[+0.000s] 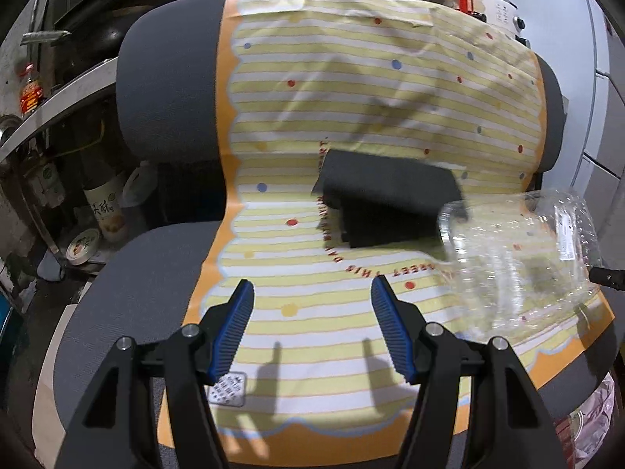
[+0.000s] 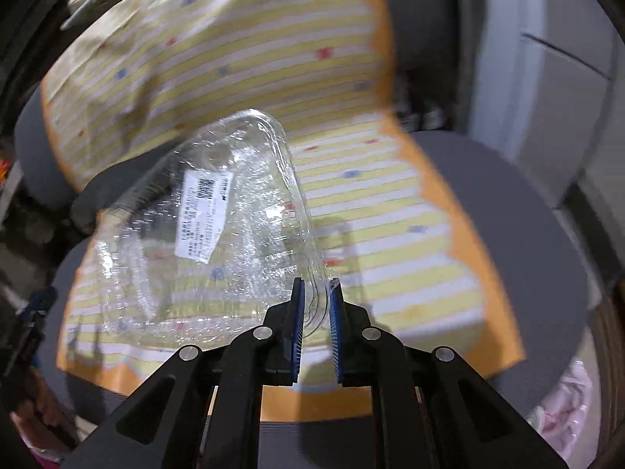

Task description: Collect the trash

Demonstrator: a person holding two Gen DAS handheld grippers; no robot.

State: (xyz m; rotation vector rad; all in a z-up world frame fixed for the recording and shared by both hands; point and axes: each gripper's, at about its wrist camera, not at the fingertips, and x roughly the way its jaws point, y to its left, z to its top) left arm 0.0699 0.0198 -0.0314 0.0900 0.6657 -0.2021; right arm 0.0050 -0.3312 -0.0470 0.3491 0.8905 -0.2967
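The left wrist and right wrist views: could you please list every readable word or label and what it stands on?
"THIS": red arc lettering on the striped cloth; the rest is cut off or hidden.
White label on the clear plastic container: blurred, unreadable.
Shelf bottle label: too small.

Both wrist cameras look steeply down at the striped cloth [image 1: 351, 97] from near; both show the clear container [image 2: 218, 234].

Grey chair [image 1: 164, 78], striped yellow cloth [image 1: 351, 90] draped over it, black block [image 1: 386, 199] on cloth
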